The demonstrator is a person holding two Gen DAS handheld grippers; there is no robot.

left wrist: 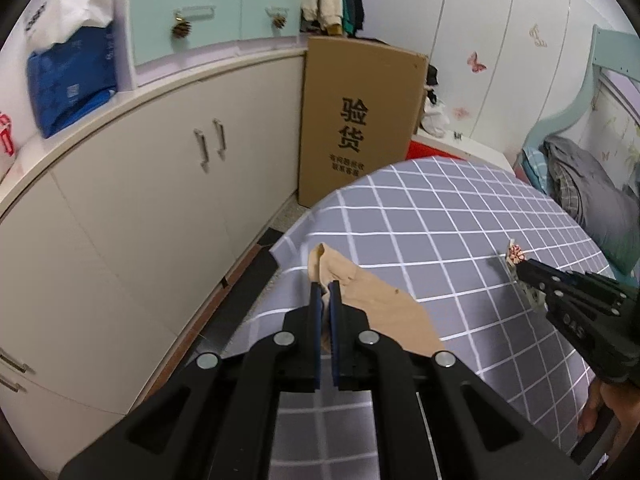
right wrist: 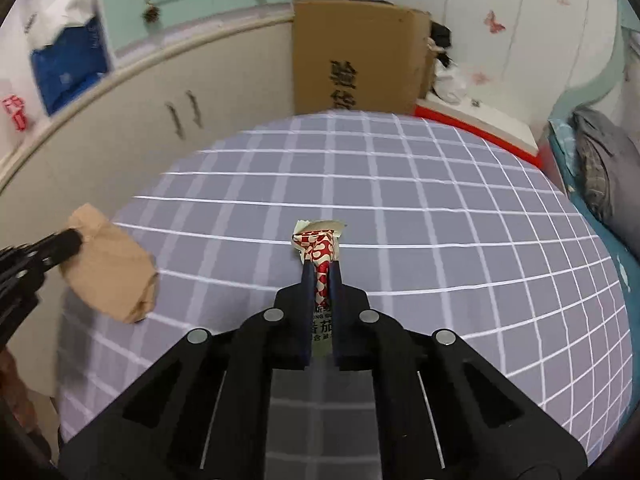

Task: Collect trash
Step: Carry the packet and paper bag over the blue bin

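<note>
My left gripper [left wrist: 326, 286] is shut on a crumpled tan paper bag [left wrist: 384, 304], held above the grey checked tablecloth [left wrist: 460, 208]. From the right wrist view that bag [right wrist: 108, 268] hangs at the left from the left gripper's fingertips [right wrist: 68, 240]. My right gripper [right wrist: 321, 268] is shut on a red-and-white patterned wrapper [right wrist: 320, 246], whose top sticks out past the fingertips. In the left wrist view the same wrapper [left wrist: 515, 255] shows at the right, pinched in the right gripper [left wrist: 522, 266].
A tall cardboard box [left wrist: 356, 120] stands beyond the table, beside cream cabinets [left wrist: 140, 200]. Mint drawers [left wrist: 212, 20] and a blue bag [left wrist: 72, 80] sit on the cabinet top. A bed with grey bedding [left wrist: 592, 196] lies at the right. A hand [left wrist: 600, 408] grips the right tool.
</note>
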